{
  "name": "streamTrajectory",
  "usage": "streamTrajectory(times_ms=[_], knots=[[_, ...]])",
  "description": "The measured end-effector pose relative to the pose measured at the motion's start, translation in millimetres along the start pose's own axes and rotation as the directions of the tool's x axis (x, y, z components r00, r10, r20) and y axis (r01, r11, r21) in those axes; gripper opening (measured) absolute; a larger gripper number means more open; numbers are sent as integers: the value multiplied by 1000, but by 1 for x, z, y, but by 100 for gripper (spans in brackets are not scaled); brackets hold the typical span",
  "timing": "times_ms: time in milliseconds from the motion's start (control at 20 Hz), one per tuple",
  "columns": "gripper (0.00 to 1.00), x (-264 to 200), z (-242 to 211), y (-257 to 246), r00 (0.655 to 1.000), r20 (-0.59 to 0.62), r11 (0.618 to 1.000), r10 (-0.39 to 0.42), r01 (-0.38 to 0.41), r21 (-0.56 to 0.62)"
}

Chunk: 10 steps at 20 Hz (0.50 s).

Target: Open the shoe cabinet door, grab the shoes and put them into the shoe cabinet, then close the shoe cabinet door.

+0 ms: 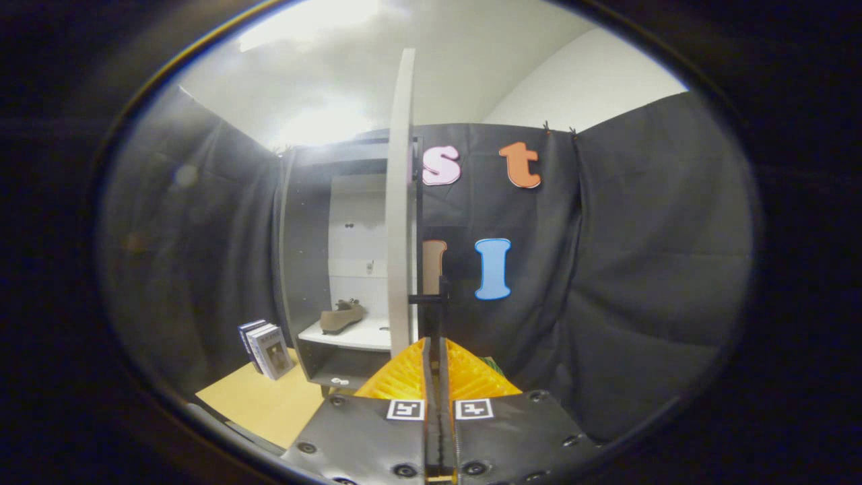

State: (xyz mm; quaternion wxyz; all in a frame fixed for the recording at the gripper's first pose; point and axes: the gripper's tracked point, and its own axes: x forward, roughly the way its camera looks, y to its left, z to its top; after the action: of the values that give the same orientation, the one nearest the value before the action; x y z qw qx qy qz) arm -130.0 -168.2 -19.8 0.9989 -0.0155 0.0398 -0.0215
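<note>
The shoe cabinet [303,256] stands open ahead, dark outside and white inside. A brown shoe [342,316] lies on its white shelf [357,335]. The pale cabinet door [401,202] is swung out and seen edge-on, just left of my fingers. A thin black door handle [431,300] sticks out from the door's edge and runs down between my fingers. My gripper [434,345] is shut on that handle, with both fingers pressed close together around it.
A few books [266,349] stand upright on the tan surface [269,404] left of the cabinet's base. Black cloth walls close in the booth on the left, behind and to the right.
</note>
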Motion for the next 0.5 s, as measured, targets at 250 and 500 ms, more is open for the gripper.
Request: streamTrajectory(times_ms=[250, 500], knots=[[2, -10, -16, 63, 1000, 12, 999, 19, -19, -30], [2, 3, -52, 137, 999, -47, 1000, 17, -17, 10]])
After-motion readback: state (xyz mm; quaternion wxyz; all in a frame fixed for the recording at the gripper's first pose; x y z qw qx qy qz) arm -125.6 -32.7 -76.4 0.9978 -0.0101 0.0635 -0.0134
